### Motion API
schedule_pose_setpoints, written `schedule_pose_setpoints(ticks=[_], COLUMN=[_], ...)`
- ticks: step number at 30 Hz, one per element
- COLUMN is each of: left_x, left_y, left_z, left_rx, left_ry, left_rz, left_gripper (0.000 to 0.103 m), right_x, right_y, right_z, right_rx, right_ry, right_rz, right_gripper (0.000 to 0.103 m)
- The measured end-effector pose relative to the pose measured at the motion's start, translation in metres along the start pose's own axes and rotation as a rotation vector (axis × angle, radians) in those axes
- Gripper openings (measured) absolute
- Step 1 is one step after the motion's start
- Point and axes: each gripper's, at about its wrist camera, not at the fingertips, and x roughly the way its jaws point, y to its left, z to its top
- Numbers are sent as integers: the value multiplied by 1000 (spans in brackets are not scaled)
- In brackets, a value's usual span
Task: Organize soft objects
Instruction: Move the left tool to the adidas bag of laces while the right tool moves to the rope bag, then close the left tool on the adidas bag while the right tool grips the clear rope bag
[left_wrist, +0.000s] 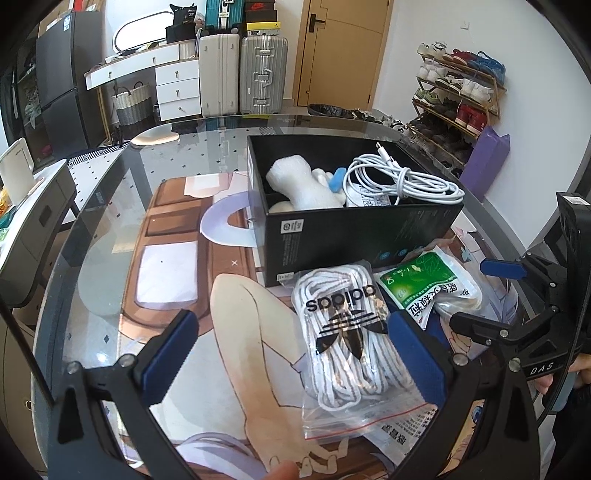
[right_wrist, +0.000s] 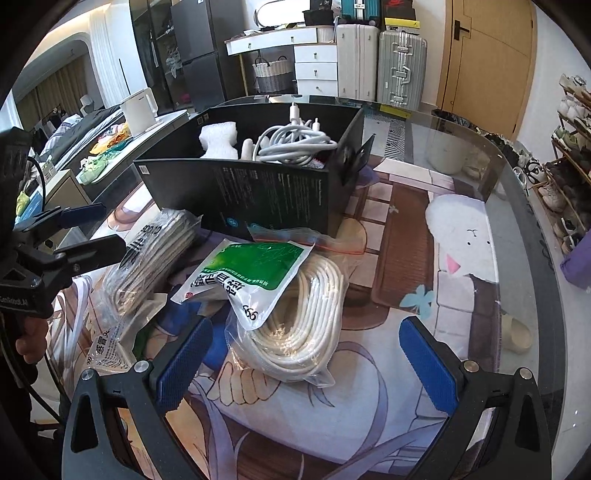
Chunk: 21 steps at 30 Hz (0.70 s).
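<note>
Left wrist view first: the left gripper (left_wrist: 291, 354) hangs low over the glass table (left_wrist: 110, 229), fingers spread wide and holding nothing. Its right pad (left_wrist: 415, 363) sits right up against the lace bag (left_wrist: 345, 343), a clear zip bag of white laces with an upside-down adidas logo, lying flat on the printed mat (left_wrist: 236, 325). A fingertip pokes in at the bottom edge, mostly cut off. Just right of the lace bag is a green pouch (left_wrist: 424, 284), and both sit in front of the black box (left_wrist: 354, 229). Inside the box are a foam piece (left_wrist: 303, 184), something blue that's mostly buried, and a coiled white cable (left_wrist: 399, 181). Far right, the right gripper (left_wrist: 484, 295) comes in sideways, fingers apart, with a bit of a hand behind it at the frame edge.

Right wrist view: the left gripper shows up at the left edge, its handle gripped by a hand (right_wrist: 31, 339) that's mostly cropped. The right gripper (right_wrist: 308, 363) is low, tilted down, fingers wide open and empty. Between and just beyond them lies a bag of white cord (right_wrist: 295, 325) with the green pouch draped over its top, hiding part of the coil. A flat packet (right_wrist: 110, 350) at lower left is half covered, print unreadable.
</note>
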Motion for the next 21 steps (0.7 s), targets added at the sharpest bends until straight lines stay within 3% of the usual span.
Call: schedule_pose_setpoints(ticks=[21], left_x=[13], left_y=[-8], left_z=[-1], left_rx=[17], left_ry=[33], left_rz=[-4], left_gripper=[103], right_x=[30], right_y=[19], right_z=[13], right_rx=[-55], right_ry=[50], right_rz=[-23], right_gripper=[102])
